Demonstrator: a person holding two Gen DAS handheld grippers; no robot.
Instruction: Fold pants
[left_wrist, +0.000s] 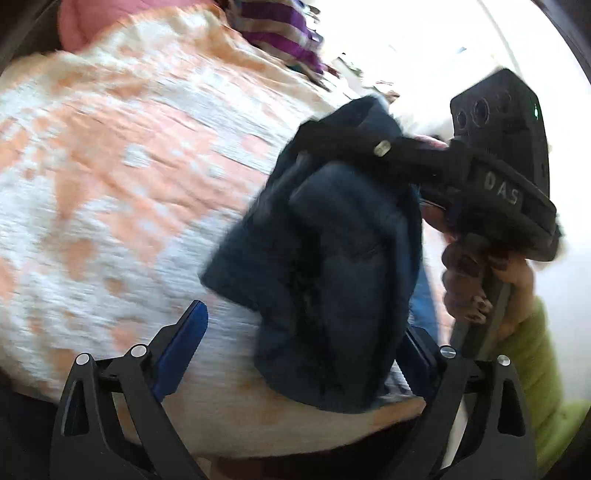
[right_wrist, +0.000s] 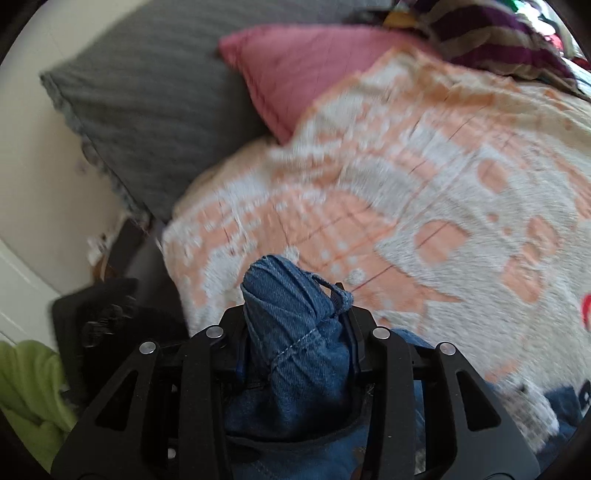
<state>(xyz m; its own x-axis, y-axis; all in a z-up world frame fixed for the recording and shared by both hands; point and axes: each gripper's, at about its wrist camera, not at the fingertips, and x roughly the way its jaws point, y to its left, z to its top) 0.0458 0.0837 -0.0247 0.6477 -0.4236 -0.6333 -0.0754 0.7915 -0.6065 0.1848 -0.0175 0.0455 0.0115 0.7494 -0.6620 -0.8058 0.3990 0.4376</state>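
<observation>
Your pants (right_wrist: 295, 332) hang above the bed (right_wrist: 424, 206); two pillows (right_wrist: 155, 103) sit at its far-left corner, a striped cloth (right_wrist: 491, 40) along its far edge.

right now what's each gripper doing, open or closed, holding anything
Left gripper: open, jaws wide apart, gripping nothing.
Right gripper: shut on a bunched part of the jeans.

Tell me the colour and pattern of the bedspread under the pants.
The bedspread is white with a peach-orange blotchy pattern, clearest in the right wrist view.
</observation>
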